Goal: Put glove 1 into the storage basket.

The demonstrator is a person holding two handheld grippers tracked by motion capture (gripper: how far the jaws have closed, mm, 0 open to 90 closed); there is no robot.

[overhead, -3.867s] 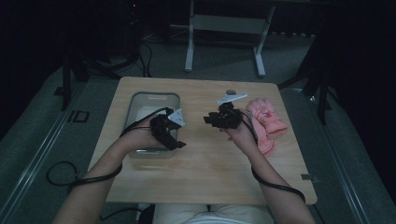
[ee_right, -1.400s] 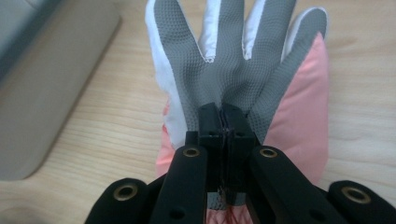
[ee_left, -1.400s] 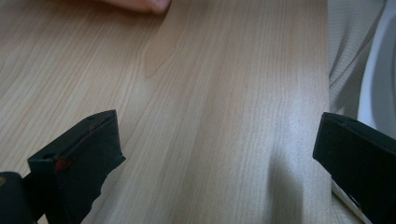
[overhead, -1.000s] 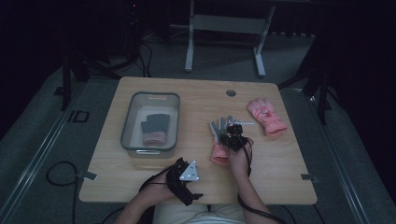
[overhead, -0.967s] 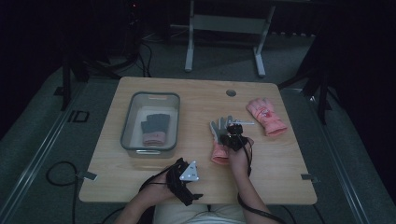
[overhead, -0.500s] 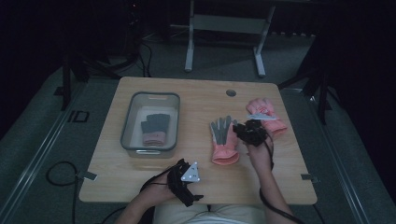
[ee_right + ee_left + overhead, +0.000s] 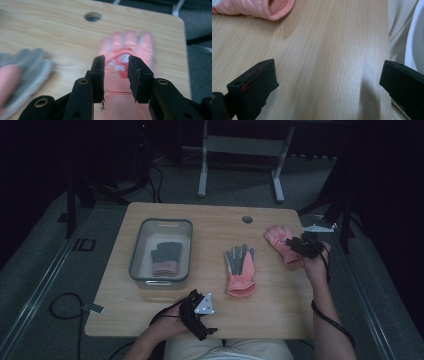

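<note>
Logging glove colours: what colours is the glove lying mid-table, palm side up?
The glove has a grey palm and fingers with a pink cuff, clearest in the high view.

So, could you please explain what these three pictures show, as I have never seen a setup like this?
There is no robot here: a person at a wooden table holds a two-jaw tool in each hand. The high view looks down from above; the other two come from cameras riding on each tool. The left tool, jaws wide open, rests near the table's front edge over bare wood. The right tool, jaws apart and holding nothing, is over a pink glove at the right. A pink and grey glove lies mid-table, and another glove lies in a clear bin.
</note>
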